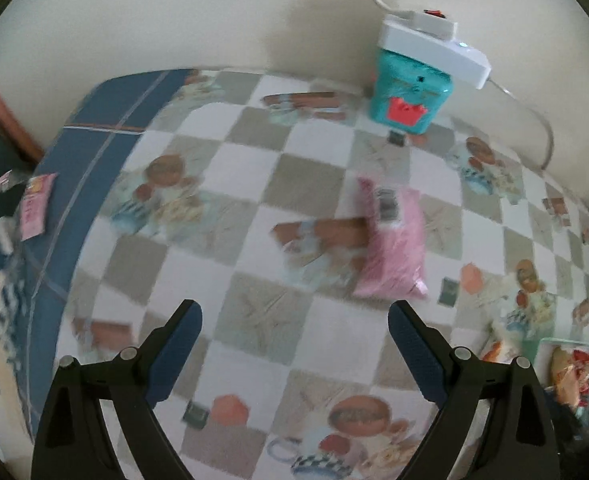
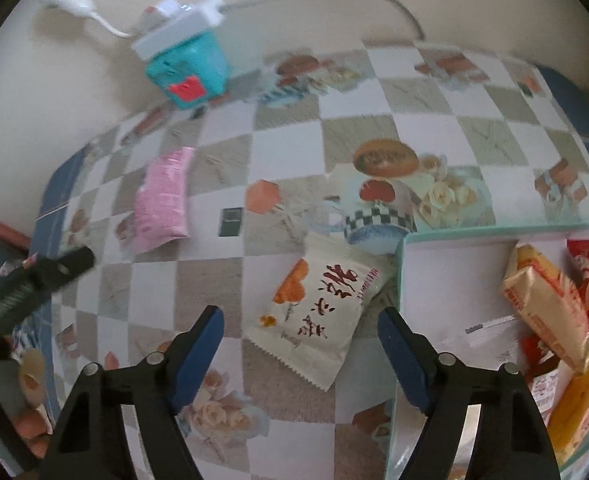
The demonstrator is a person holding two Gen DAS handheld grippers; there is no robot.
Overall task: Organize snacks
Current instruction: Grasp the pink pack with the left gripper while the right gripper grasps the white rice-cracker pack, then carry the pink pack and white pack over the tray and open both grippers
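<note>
Leftmost in the left wrist view, a small pink packet (image 1: 34,206) lies on the blue border of the tablecloth (image 1: 254,344), blurred so its print cannot be read. Further right, the left gripper (image 1: 294,338) hangs with its jaws spread wide and nothing between them, above bare checked cloth. Beyond it to the right rests a pink snack bag (image 1: 390,248), its label smeared by motion. At the back stands a teal box (image 1: 408,94) with a white power strip (image 1: 434,48) on top, its cord cut off by the frame's upper edge.

Over in the right wrist view, the left gripper's dark body (image 2: 26,284) intrudes at the left edge, mostly cut off. The right gripper (image 2: 300,330) is likewise wide open, empty, with a white snack packet (image 2: 314,312) lying on the cloth between its fingers (image 2: 402,356), apparently untouched. Its far corner meets the clear tray (image 2: 402,280), whose right part runs off frame, holding yellow and red packets (image 2: 546,304) piled too closely to count.
</note>
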